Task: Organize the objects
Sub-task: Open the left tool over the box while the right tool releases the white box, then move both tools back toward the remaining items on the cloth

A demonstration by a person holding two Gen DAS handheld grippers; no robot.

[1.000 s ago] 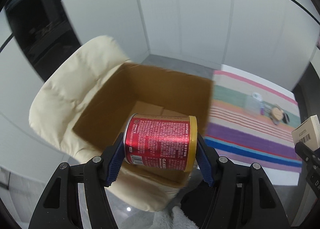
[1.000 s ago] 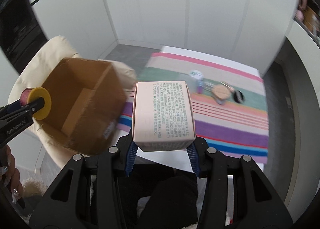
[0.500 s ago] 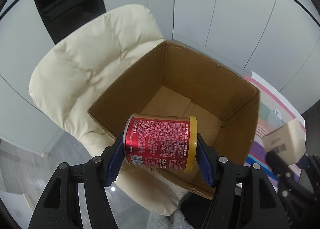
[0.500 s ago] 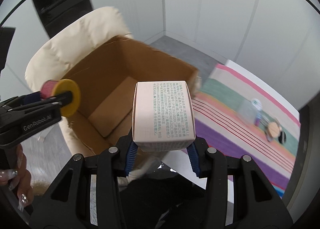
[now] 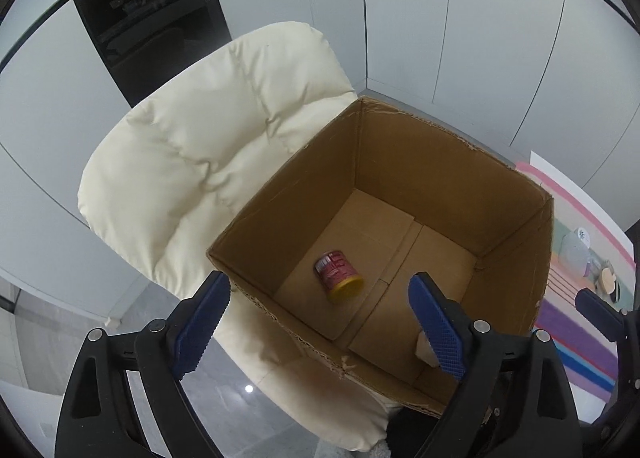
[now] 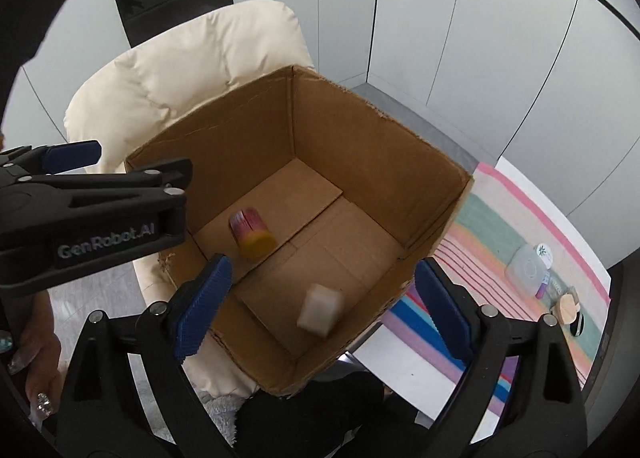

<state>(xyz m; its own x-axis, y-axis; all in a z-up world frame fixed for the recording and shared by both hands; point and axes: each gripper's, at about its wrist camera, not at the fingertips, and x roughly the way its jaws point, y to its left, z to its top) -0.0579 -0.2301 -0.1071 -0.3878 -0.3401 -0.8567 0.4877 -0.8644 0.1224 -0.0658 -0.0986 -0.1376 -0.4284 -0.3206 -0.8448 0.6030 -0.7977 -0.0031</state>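
An open cardboard box (image 5: 516, 225) (image 6: 360, 109) rests on a cream padded chair. Inside it, a red can with a yellow lid (image 5: 338, 276) (image 6: 252, 234) lies on the box floor. A pale pink carton (image 6: 320, 310) is blurred inside the box near its front; in the left wrist view only a corner of that carton (image 5: 424, 350) shows behind a finger. My left gripper (image 5: 316, 322) hovers above the box, its jaws opening, nothing between them. My right gripper (image 6: 324, 306) hangs over the box too, jaws opening and empty. The left gripper (image 6: 116, 173) also appears at the left edge of the right wrist view.
The cream chair (image 5: 208, 161) (image 6: 192, 57) stands against white wall panels. To the right a striped cloth (image 6: 520, 258) carries a clear lidded jar (image 6: 528, 270) and small round items (image 6: 570, 308). A person's hand (image 6: 36, 354) shows at the lower left.
Both grippers have opened over the box. The red can has dropped from the left one to the box floor, and the pink carton has left the right one and is down in the box.
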